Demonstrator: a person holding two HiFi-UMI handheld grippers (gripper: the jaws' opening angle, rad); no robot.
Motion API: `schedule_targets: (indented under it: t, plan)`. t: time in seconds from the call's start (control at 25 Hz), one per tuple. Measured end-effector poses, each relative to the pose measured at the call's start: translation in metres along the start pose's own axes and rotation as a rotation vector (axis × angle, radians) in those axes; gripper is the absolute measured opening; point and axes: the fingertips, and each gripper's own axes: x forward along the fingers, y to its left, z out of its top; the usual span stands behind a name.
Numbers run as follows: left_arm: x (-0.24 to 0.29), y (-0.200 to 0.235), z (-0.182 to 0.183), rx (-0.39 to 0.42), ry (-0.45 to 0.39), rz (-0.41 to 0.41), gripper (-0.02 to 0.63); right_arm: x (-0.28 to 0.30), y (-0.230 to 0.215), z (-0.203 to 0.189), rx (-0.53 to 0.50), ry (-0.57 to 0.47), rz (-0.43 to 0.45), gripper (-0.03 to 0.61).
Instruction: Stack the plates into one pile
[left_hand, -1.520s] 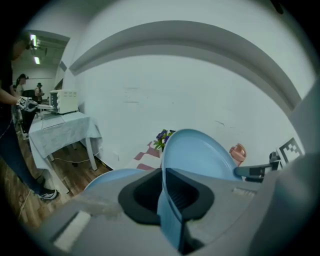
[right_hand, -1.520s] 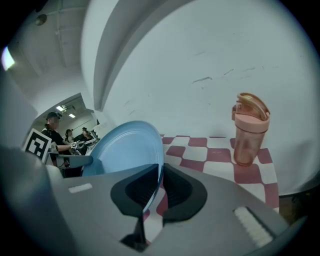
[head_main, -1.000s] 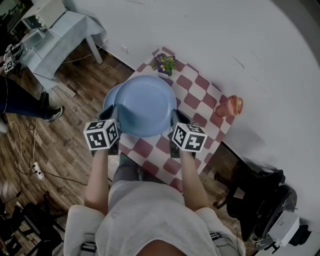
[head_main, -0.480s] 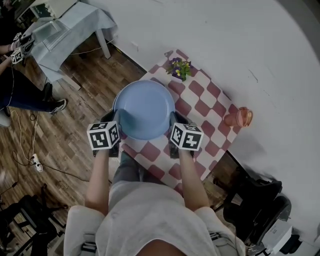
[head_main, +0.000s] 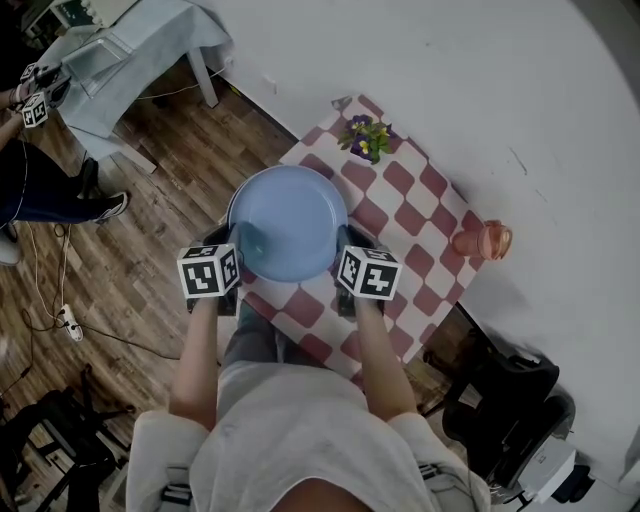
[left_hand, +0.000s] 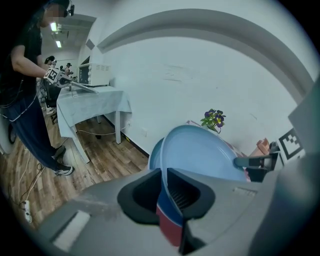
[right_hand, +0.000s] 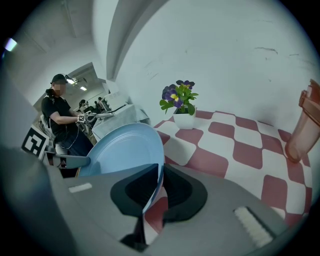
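Both plates sit at the table's (head_main: 400, 200) near-left corner.

**Change over the last second**
- Upper plate (head_main: 290, 220) brought down and squared over the lower plate (left_hand: 154, 152).
- A second ago the lower rim poked out well to the left. Now only a thin darker crescent shows past the upper rim, on the left jaws' side.
- Left gripper (head_main: 232, 240): jaws narrow and just been opening, upper rim between them. Ribbed pad shows bare beside the rim, so the grip is read as let go (a judgement, gap small).
- Right gripper (head_main: 350, 242): jaws narrow, pinched on the opposite rim, no slack seen.

**Meaning for the task**
- Pile as good as made, with release begun on the left only.
- Upper plate looks a little tilted in the left gripper view, so probably not fully seated.
- Probably needs the right jaws eased off and both grippers drawn outward along the rim line.

**Surroundings**
- Flower pot (head_main: 365, 135) beyond the jaw tips, near the far rim but apart from it.
- Pink cup (head_main: 482, 240) well off to the outside of the right jaws.
- Cloth-covered side table (head_main: 150, 35) and a person (left_hand: 25, 75) far beyond the left jaws.

**In the way**
- Nothing on the cloth.
- Only hazard judged: a jaw tip snagging the upper rim on the way out and dragging the plate off centre.
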Motion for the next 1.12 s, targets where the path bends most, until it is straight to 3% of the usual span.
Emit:
schedule_targets:
  t: [0.4,0.76,1.12]
  plan:
    - [0.008,0.007,0.0,-0.001,0.015,0.008,0.044,0.015,0.0,-0.002,-0.013,0.025,-0.006,0.035]
    - [0.009,0.006,0.003,0.097,-0.001,0.01,0.068,0.022,0.0,-0.007,-0.06,0.036,-0.024,0.046]
    - [0.008,-0.003,0.0,0.143,-0.023,-0.031,0.151,0.022,0.004,-0.007,-0.118,0.016,-0.031,0.066]
